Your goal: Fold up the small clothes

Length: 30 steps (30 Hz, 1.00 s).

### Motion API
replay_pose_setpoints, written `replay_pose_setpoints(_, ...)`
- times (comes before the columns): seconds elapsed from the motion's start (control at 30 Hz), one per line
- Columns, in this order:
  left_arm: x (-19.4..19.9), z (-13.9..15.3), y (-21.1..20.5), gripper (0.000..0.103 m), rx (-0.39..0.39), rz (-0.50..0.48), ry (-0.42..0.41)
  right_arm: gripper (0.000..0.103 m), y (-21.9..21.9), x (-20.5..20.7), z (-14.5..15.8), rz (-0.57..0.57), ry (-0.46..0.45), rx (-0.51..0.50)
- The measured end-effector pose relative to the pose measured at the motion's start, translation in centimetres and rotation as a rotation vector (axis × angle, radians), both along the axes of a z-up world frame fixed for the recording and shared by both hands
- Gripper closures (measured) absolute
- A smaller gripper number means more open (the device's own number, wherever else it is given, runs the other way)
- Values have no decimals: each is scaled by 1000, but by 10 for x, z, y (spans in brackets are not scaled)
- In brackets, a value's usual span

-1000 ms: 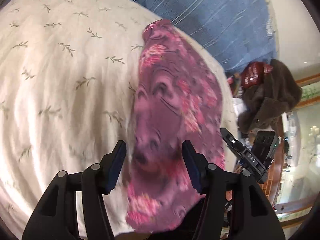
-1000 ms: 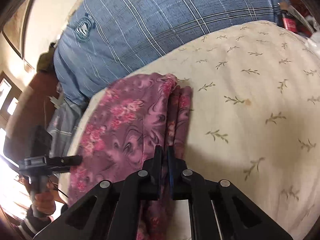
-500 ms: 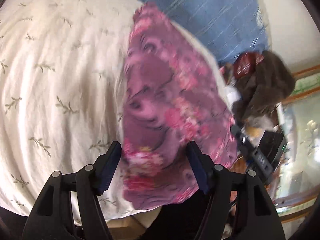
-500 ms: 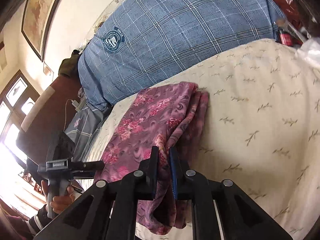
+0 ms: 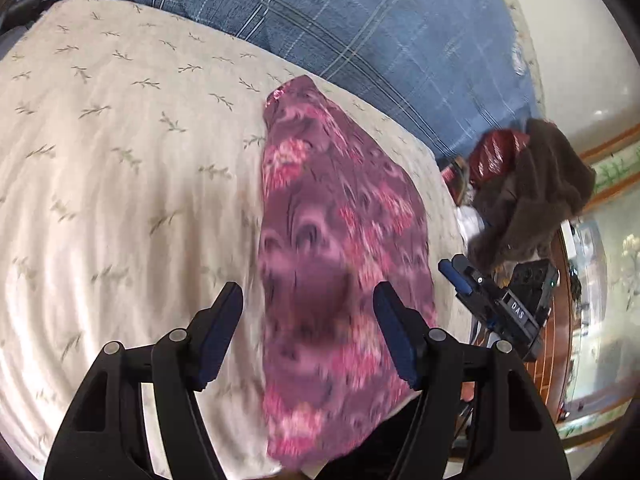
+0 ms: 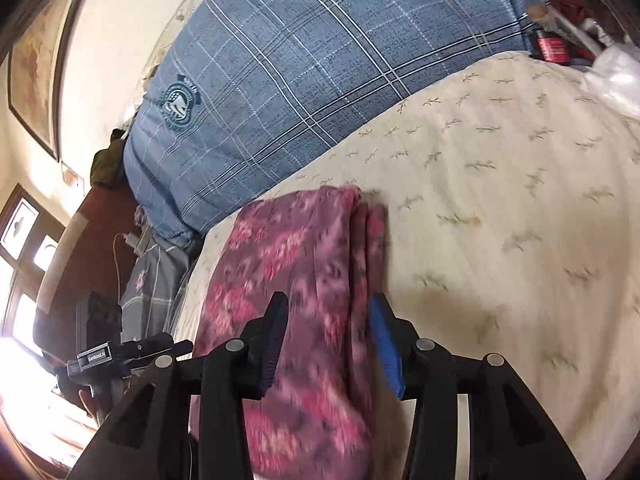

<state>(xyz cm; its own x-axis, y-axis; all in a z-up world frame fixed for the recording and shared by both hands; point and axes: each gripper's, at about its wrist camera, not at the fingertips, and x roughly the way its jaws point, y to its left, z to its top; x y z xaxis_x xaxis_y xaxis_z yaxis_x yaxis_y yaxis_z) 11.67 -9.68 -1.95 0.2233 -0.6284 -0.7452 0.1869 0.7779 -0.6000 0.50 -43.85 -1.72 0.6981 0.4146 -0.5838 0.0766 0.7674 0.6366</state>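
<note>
Left-wrist view first: at the left of the frame a cream sheet (image 5: 120, 200) with a sprig print is seen, and on it, from the upper middle down to the bottom centre, a purple floral cloth (image 5: 340, 240) is laid as a long folded strip. Its long axis is run away from the camera, roughly in line with the fingers. The left gripper (image 5: 308, 332) is held above the near part of the strip with its jaws spread wide, nothing between the pads; the cloth is seen through the gap, slightly toward the right finger. At the right edge of the cloth the right gripper (image 5: 492, 304) is seen from the side, and a brown garment (image 5: 536, 188) is heaped beyond it. A blue plaid pillow (image 5: 360, 20) is set across the top.

Right-wrist view: at the lower left the left gripper (image 6: 128, 354) is seen well off the cloth's edge. The cloth (image 6: 304, 280) is placed left of centre, its stacked folded edges lying along its right side. The right gripper (image 6: 328, 340) is parted over that folded edge, gripping nothing. The bare sheet (image 6: 500, 220) is spread to the right.

Both sets of jaws are judged to be near the strip's near end, so a fold along the length, near end carried toward the pillow (image 6: 320, 60), is judged the likely next move.
</note>
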Motion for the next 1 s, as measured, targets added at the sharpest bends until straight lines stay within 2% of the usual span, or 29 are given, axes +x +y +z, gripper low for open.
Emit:
replay_pose_setpoints(0.07,16,-6,-7,36,15,31,20,58,9,21,-7,-4,17,-38)
replay_pose_setpoints(0.1,21,-11,-6,36,17,44,35,62,13,31,-11,7,31,-51)
replay_pose_setpoints(0.13,29,-15,-11,36,12,52,59,86,18,38,-16,47,47,-52)
replay_pose_setpoints(0.17,32,-18,-18,36,8,53,70,92,21,42,-15,74,49,-61)
replay_pose_setpoints(0.2,32,-17,-19,37,7,50,69,92,22,41,-11,79,18,-60)
replay_pose_setpoints(0.27,31,-20,-23,37,40,47,42,93,15,26,2,73,-86,6)
replay_pose_setpoints(0.3,33,-26,-24,37,69,53,38,98,9,20,3,43,-106,10)
replay_pose_setpoints(0.33,34,-34,-22,38,68,56,50,98,4,20,-4,30,-84,4)
replay_pose_setpoints(0.43,32,-28,-18,41,46,57,49,102,-4,30,-42,27,130,-96)
replay_pose_setpoints(0.47,30,-24,-15,41,29,47,43,102,-9,24,-43,29,113,-55)
replay_pose_setpoints(0.5,29,-18,-13,41,7,37,29,94,-15,20,-40,9,93,-15)
replay_pose_setpoints(0.57,33,-8,-12,40,-4,40,0,93,-25,19,-31,-21,33,80)
replay_pose_setpoints(0.6,36,-6,-13,40,0,42,-2,85,-27,23,-29,-27,18,110)
replay_pose_setpoints(0.63,41,-5,-17,40,6,46,-1,74,-28,28,-26,-44,2,136)
replay_pose_setpoints(0.7,49,-10,-23,40,17,55,13,62,-23,39,-27,-46,-5,142)
replay_pose_setpoints(0.77,57,-21,-32,40,48,57,33,65,-11,51,-32,6,14,138)
replay_pose_setpoints(0.8,60,-26,-36,41,90,59,34,90,-1,56,-32,41,21,106)
replay_pose_setpoints(0.83,63,-32,-39,44,147,57,29,95,10,59,-29,59,19,11)
replay_pose_setpoints(0.87,64,-34,-39,44,149,49,23,95,14,60,-29,59,24,-55)
replay_pose_setpoints(0.93,59,-29,-34,44,136,56,33,90,19,59,-31,60,59,-113)
replay_pose_setpoints(1.0,47,-16,-25,44,113,22,12,84,16,47,-22,59,37,-101)
